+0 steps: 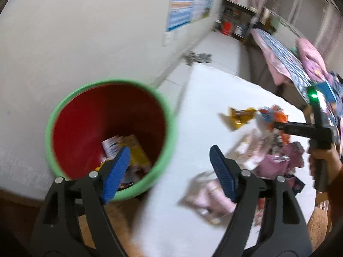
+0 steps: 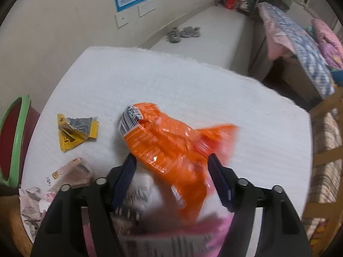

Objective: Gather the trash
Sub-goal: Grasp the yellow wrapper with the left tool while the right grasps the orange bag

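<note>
White foam-covered bench (image 2: 182,85) fills centre frame; your left tongs (image 1: 169,171) gape empty by the green-rimmed red bucket (image 1: 64,107), right tongs (image 2: 171,177) straddle, half-open, the crumpled orange plastic wrapper (image 2: 167,141).

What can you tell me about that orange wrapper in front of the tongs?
The orange wrapper is crinkled, glossy plastic film, with a white barcode patch at its upper left end and a flared, torn-looking end at the right. It lies slantwise on the white mat, its lower part between the blue pads of the right tongs. Blur hides whether the pads press on it.
</note>
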{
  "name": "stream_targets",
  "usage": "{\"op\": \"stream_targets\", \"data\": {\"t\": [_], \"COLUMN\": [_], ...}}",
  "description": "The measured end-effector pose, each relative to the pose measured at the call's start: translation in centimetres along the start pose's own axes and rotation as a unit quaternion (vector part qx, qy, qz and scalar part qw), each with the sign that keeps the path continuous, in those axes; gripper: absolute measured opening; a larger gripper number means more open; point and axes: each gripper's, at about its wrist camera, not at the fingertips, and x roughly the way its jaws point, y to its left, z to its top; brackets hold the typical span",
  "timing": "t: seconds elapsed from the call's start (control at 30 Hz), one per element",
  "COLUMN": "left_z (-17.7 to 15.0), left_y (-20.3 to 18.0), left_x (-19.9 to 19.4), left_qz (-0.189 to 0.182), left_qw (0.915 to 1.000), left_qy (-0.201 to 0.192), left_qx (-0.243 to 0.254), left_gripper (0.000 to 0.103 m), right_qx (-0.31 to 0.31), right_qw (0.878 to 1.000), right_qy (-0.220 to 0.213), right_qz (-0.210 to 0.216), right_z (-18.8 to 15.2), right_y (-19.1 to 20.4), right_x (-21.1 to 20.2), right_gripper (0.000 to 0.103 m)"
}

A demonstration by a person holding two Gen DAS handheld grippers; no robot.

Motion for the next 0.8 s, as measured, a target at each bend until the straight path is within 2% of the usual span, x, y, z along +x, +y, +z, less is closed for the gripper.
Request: {"op": "stream_targets", "data": {"t": [0.1,0.2,0.3,0.43,0.53,0.63,0.73,0.8], "left_z": [1.4,2.8,3.7,4.6,5.4,5.9,5.8,5.7], "left_y": [-3.3,-6.4,-9.6,-13.2,-14.7,-14.8,-14.5,-14.1], "left_x": [1.6,3.7,6.3,9.6,12.0,14.4,16.4,17.0], "left_qz": [0.008,0.011,0.0,0.005,0.01,0.017,0.022,0.02], "left_qw": [0.999,0.9959,0.9899,0.9795,0.9756,0.9752,0.9733,0.9743], "left_qy": [0.004,0.011,0.019,0.034,0.055,0.089,0.129,0.137], "left_qx": [0.044,0.089,0.14,0.199,0.212,0.202,0.189,0.178], "left_gripper": [0.079,0.08,0.089,0.089,0.089,0.083,0.073,0.06], "right_qx": [0.004,0.042,0.081,0.113,0.127,0.143,0.15,0.152], "right_qw": [1.0,0.996,0.989,0.979,0.974,0.97,0.968,0.967], "right_qy": [-0.021,-0.051,-0.093,-0.125,-0.13,-0.129,-0.125,-0.125], "right_qz": [0.013,0.059,0.087,0.115,0.132,0.146,0.156,0.16], "right_z": [0.3,-0.2,-1.5,-3.6,-5.4,-6.6,-7.5,-7.9], "right_y": [-0.1,-1.5,-3.0,-4.5,-4.8,-5.1,-5.0,-4.9], "right_x": [-0.1,-2.3,-5.4,-8.8,-10.2,-10.9,-11.1,-11.2], "right_gripper": [0.042,0.035,0.034,0.034,0.034,0.034,0.034,0.034]}}
